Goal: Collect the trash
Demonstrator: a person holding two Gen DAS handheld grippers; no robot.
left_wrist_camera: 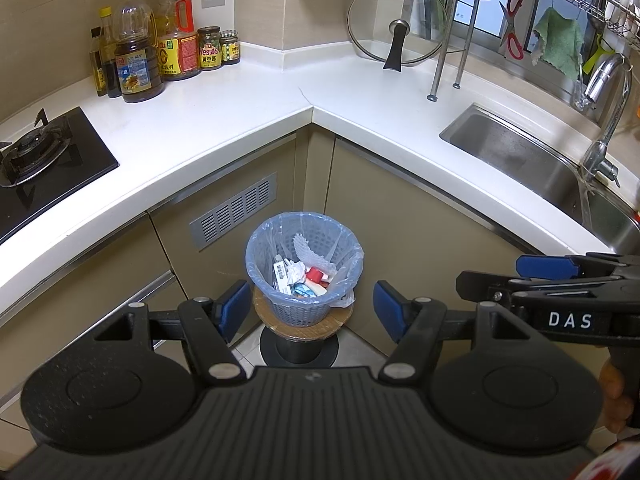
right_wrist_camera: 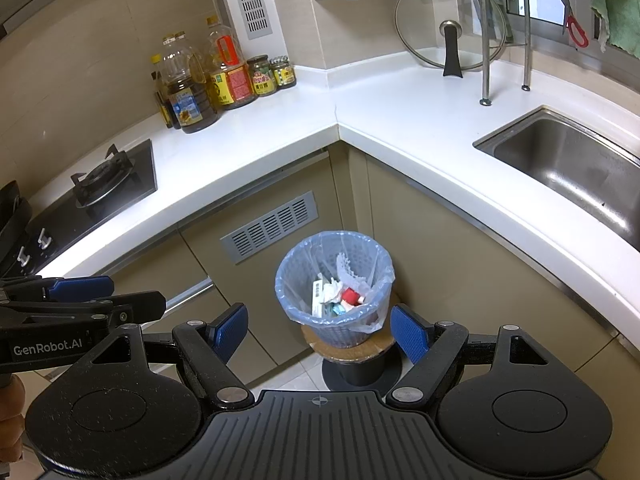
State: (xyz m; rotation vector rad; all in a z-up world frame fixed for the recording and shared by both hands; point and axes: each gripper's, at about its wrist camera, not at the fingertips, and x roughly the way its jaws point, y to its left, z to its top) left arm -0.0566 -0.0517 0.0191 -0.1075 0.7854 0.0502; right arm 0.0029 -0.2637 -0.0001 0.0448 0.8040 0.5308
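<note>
Hovering with ribbed blue pads spread wide and empty, the left gripper (left_wrist_camera: 310, 308) and right gripper (right_wrist_camera: 320, 330) frame a round lattice-plastic trash basket (left_wrist_camera: 305, 308). Crumpled trash (left_wrist_camera: 304, 276) fills its translucent liner; it stands on a round wooden stool (left_wrist_camera: 304, 330) below the smooth white counter (left_wrist_camera: 240, 120).

Bright, even indoor light; glare shines on the white countertop (left_wrist_camera: 248, 120); fisheye bends edges; focus stays sharp.

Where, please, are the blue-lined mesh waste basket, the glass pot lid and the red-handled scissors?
Blue-lined mesh waste basket (left_wrist_camera: 269, 280): left wrist view, left wall.
Glass pot lid (left_wrist_camera: 374, 12): left wrist view, clear glass.
Red-handled scissors (right_wrist_camera: 576, 30): right wrist view, lower handle.
</note>
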